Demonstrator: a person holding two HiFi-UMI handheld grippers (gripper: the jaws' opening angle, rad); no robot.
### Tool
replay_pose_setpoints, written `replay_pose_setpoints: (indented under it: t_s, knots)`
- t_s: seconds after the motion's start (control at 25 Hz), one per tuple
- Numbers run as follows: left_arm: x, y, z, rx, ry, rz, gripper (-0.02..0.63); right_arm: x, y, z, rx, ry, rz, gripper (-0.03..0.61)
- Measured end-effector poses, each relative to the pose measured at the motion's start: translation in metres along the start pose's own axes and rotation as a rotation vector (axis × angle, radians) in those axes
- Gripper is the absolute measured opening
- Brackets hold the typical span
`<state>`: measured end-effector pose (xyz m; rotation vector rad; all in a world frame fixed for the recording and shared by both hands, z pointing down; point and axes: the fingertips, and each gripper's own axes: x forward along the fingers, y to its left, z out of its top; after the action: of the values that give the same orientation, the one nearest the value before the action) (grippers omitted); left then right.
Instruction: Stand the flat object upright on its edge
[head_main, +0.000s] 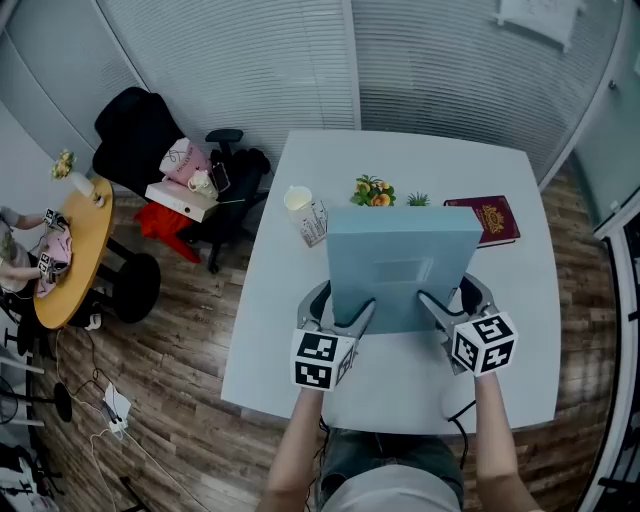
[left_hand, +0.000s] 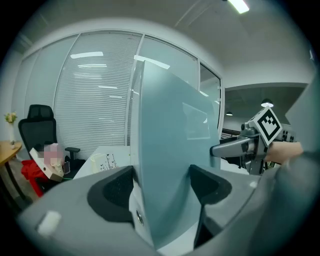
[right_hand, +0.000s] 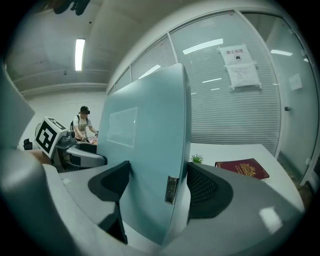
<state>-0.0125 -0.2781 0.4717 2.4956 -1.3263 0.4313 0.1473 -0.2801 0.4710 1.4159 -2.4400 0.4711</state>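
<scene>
A flat light-blue box (head_main: 400, 265) stands nearly upright on the white table (head_main: 520, 380), its broad face toward me. Whether its lower edge touches the table I cannot tell. My left gripper (head_main: 345, 315) is shut on the box's lower left side. In the left gripper view the box (left_hand: 170, 150) fills the gap between the jaws of that gripper (left_hand: 162, 182). My right gripper (head_main: 445, 305) is shut on the lower right side. In the right gripper view the box (right_hand: 145, 150) sits between both dark pads of the right gripper (right_hand: 157, 185).
Behind the box lie a maroon passport (head_main: 490, 218), a small flower plant (head_main: 373, 191) and a paper cup (head_main: 300, 203) beside a small printed carton (head_main: 314, 224). An office chair (head_main: 150, 150) piled with things and a round wooden table (head_main: 75, 260) stand to the left.
</scene>
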Motion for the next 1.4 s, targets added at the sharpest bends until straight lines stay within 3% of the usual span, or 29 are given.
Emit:
replay_pose_setpoints:
  t_s: [0.48,1.0,1.4]
  knots:
    - [0.010,0.025,-0.024,0.072,0.024,0.080,0.357,0.025,0.007,-0.013,-0.162,0.046,-0.040,0.376]
    - [0.021,0.033,-0.054,0.034,0.101,0.097,0.353,0.041,0.003,-0.038,-0.203,0.126,-0.060,0.368]
    - [0.021,0.032,-0.058,0.026,0.093,0.089,0.354,0.041,0.003,-0.042,-0.221,0.110,-0.069,0.374]
